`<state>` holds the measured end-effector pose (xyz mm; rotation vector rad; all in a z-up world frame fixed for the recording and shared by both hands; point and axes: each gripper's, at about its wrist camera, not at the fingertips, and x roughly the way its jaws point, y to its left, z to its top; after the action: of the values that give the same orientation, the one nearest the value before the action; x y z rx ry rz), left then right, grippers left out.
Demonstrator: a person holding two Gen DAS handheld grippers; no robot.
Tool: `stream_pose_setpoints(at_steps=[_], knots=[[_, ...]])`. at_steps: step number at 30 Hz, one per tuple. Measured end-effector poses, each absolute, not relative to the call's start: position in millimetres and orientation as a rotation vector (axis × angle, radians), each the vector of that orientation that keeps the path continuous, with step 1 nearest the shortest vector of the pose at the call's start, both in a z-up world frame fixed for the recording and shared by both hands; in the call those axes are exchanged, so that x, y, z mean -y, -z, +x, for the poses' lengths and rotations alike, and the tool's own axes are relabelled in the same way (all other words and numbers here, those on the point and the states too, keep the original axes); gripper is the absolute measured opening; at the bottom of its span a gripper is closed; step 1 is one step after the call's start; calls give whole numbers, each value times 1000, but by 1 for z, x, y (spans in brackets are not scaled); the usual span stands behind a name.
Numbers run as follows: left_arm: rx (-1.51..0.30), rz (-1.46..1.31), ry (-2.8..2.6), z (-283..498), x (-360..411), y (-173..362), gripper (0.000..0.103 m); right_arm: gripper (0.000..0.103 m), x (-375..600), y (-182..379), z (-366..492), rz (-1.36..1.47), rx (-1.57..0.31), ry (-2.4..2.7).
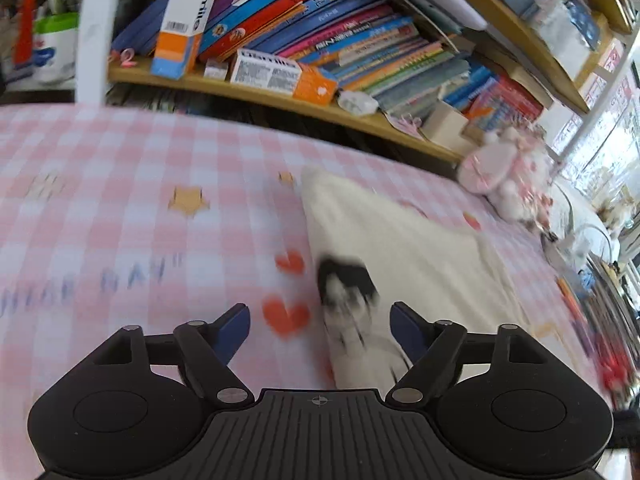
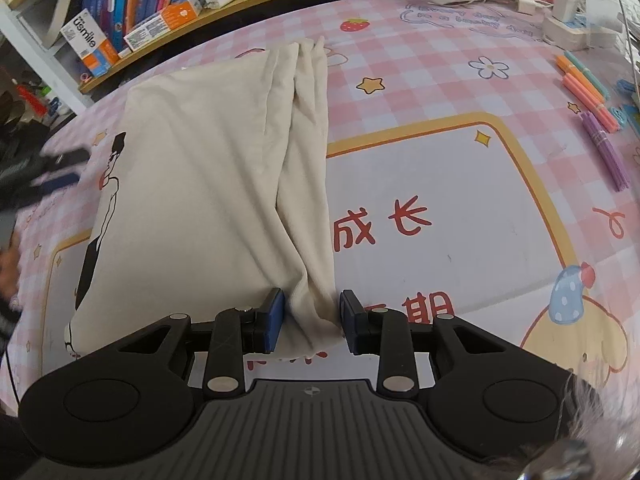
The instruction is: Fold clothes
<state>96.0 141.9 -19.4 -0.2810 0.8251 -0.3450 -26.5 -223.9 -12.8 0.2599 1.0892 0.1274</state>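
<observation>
While left gripper (image 1: 320, 328) jaws gape, right gripper (image 2: 312, 322) jaws straddle shirt (image 2: 208, 184) hem, unclenched.

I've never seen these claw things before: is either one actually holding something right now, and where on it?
Neither grips yet. The right gripper is open around the cream shirt's bunched near corner. The left gripper is open, holding nothing.

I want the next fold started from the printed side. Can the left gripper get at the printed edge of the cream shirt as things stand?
Probably yes. The left gripper is open just short of the cream shirt, whose printed edge lies ahead between its fingers with nothing on top, though this view is blurred.
</observation>
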Motion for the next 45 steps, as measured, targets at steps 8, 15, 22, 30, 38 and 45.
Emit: stream_pose_setpoints(at_steps=[8, 15, 22, 30, 38, 45], knots=[[-944, -378, 273, 29, -126, 27, 80, 29, 230, 15, -29, 271, -1063, -166], [-987, -560, 205, 3, -119, 41, 73, 29, 255, 19, -26, 384, -1064, -253], [-1008, -683, 107, -14, -109, 47, 10, 19, 256, 16, -24, 346, -1050, -307], [-961, -306, 53, -32, -70, 33, 8, 13, 252, 12, -24, 260, -1025, -363], [-895, -196, -24, -47, -63, 18, 37, 27, 276, 25, -19, 436, -1095, -374], [-704, -8, -11, -81, -28, -6, 96, 37, 277, 25, -20, 456, -1094, -404]])
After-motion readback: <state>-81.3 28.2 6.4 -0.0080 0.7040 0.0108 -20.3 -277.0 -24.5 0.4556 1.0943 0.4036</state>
